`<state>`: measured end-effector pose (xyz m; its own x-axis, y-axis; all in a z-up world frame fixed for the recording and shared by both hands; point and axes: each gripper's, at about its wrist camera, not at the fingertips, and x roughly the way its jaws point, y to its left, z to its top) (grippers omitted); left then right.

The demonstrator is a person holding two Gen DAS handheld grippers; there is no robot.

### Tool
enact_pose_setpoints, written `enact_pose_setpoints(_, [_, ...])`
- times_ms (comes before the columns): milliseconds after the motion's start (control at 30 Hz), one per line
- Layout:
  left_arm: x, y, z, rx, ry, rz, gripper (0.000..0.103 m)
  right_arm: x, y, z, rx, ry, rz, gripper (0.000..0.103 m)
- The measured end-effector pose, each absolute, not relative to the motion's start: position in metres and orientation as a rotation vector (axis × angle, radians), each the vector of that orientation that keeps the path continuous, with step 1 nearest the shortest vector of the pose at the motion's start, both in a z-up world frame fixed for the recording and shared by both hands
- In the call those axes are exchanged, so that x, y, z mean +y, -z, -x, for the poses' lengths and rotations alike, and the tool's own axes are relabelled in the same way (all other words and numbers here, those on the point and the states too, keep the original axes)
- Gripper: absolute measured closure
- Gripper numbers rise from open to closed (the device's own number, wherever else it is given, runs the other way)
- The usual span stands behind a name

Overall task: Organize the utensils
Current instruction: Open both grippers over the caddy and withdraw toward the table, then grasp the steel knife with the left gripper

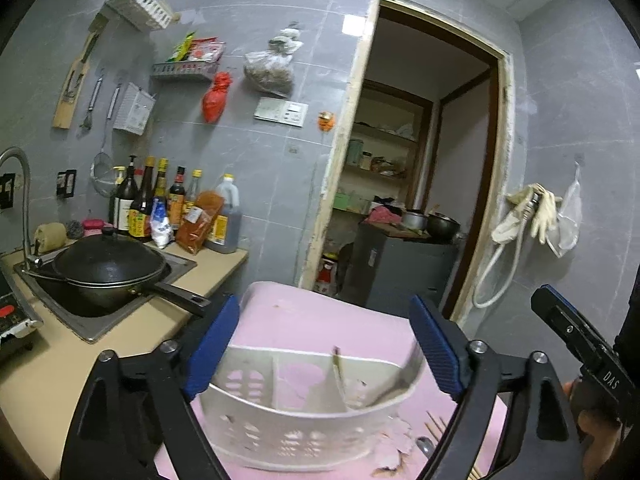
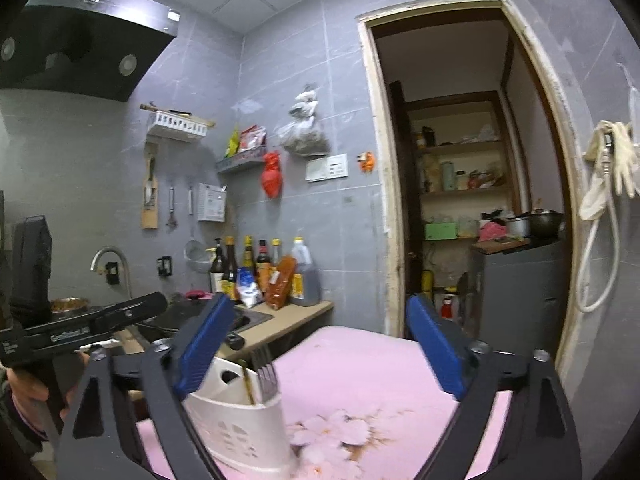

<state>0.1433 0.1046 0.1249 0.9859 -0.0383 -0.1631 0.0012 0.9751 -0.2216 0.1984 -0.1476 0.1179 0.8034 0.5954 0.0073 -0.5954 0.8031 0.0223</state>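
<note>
Both your left tool (image 1: pixel 324 344) and right tool (image 2: pixel 316 344) stand apart, holding nothing. The white utensil caddy (image 1: pixel 296 412) sits on the pink tabletop (image 1: pixel 320 320), a fork (image 2: pixel 267 376) upright at its 3 o'clock end. Bump the light caddy and it may tip, spilling the fork.

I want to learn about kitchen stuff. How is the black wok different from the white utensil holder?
The black wok is dark, round and closed by a lid; the white utensil holder is pale, open on top, with holes in its wall. The wok sits in the sink on the counter; the holder stands on the pink cloth. The wok has a long handle; the holder shows a cut-out grip. The holder shows a fork inside; both are containers.
</note>
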Motion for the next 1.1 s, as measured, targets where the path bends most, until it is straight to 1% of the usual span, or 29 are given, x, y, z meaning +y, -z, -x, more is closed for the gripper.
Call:
enact_pose_setpoints(33, [0.099,-0.123,-0.142,0.171,0.029,0.216,0.017,-0.153,-0.117,-0.197,0.002,-0.629,-0.022,0.002])
enact_pose_setpoints(67, [0.093,-0.121,-0.141,0.178,0.042,0.208,0.016,-0.160,-0.115,-0.195,0.004,-0.615,-0.018,0.000])
enact_pose_setpoints(367, [0.041,-0.090,-0.144,0.274,0.148,0.171,0.015,-0.209,-0.092,-0.185,0.056,-0.508,0.005,0.000])
enact_pose_setpoints(600, [0.014,-0.064,-0.152,0.386,0.202,0.152,0.015,-0.238,-0.063,-0.186,0.186,-0.448,0.034,0.000])
enact_pose_setpoints(833, [-0.005,-0.042,-0.161,0.512,0.232,0.127,0.015,-0.244,-0.039,-0.192,0.339,-0.406,0.083,0.000])
enact_pose_setpoints(933, [-0.009,-0.035,-0.168,0.561,0.239,0.117,0.015,-0.240,-0.028,-0.198,0.413,-0.402,0.120,0.002])
enact_pose_setpoints(1000, [-0.011,-0.029,-0.171,0.585,0.235,0.116,0.015,-0.235,-0.022,-0.201,0.453,-0.412,0.146,0.007])
enact_pose_setpoints(1067, [-0.012,-0.025,-0.173,0.613,0.230,0.115,0.015,-0.230,-0.015,-0.205,0.490,-0.417,0.173,0.017])
enact_pose_setpoints(1100, [-0.013,-0.023,-0.175,0.629,0.234,0.116,0.015,-0.226,-0.010,-0.207,0.519,-0.424,0.193,0.019])
